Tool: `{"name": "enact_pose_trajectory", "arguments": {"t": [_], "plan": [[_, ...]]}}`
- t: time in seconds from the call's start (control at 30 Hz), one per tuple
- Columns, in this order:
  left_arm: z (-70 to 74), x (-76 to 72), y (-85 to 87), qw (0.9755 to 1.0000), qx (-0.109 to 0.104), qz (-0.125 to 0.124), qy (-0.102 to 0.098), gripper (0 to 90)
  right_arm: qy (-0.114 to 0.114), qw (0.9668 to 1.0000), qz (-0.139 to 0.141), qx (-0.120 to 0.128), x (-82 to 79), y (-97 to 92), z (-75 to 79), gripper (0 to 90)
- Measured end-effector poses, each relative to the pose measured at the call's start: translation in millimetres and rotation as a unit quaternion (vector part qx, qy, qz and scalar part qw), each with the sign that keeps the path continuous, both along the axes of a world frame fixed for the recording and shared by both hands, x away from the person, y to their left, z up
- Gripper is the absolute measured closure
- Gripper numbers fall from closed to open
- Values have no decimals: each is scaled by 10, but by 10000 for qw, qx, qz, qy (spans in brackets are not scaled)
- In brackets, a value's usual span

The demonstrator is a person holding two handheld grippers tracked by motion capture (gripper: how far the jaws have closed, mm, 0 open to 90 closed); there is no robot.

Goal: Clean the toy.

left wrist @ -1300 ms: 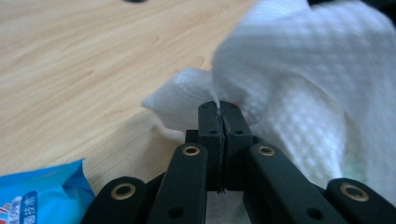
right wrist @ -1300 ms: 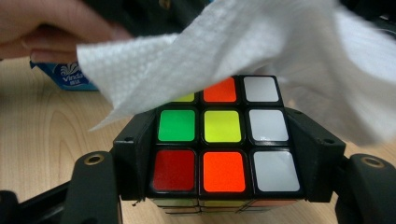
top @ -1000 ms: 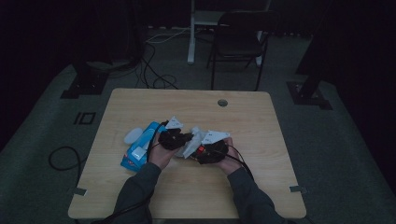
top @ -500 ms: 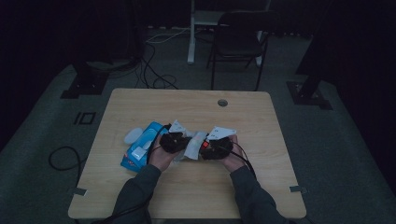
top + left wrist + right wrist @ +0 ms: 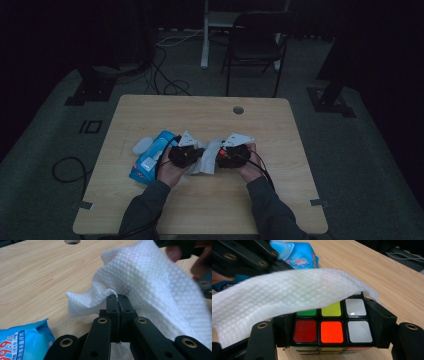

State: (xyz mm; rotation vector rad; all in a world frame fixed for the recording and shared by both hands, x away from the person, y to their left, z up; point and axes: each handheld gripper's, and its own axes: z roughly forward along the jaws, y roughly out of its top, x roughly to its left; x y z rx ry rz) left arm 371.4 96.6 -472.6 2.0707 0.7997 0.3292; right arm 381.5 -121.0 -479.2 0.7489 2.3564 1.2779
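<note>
A white wipe [image 5: 150, 290] drapes across the colored cube [image 5: 332, 326] at center frame. The left hand-held gripper [image 5: 117, 301] pinches the wipe's edge; the right hand-held gripper [image 5: 332, 327] clamps the cube above the counter [image 5: 210, 112], a blue packet [image 5: 150, 157] left.

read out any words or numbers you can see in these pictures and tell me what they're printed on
"99.9%": on the blue plastic wet-wipe pack, left gripper view.
Chinese characters beneath it: too blurred to read.
Red "999" on the same pack in the right gripper view: blurred, uncertain.
White textured wipe and colour-stickered puzzle cube: no text.
</note>
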Motion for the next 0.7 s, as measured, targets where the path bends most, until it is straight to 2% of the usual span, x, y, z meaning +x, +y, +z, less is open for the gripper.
{"name": "enact_pose_trajectory", "arguments": {"t": [0.2,0.3,0.7], "plan": [[0,-58,-65,9998,44,-193,-55,897,29,9999,-133,30,17,-10,-13,339],[-17,-66,-99,9996,131,-243,-40,897,27,9998,-170,48,17,-14,-8,339],[-94,-65,-157,9995,169,-278,24,897,31,9996,-208,170,20,-22,8,339]]}}
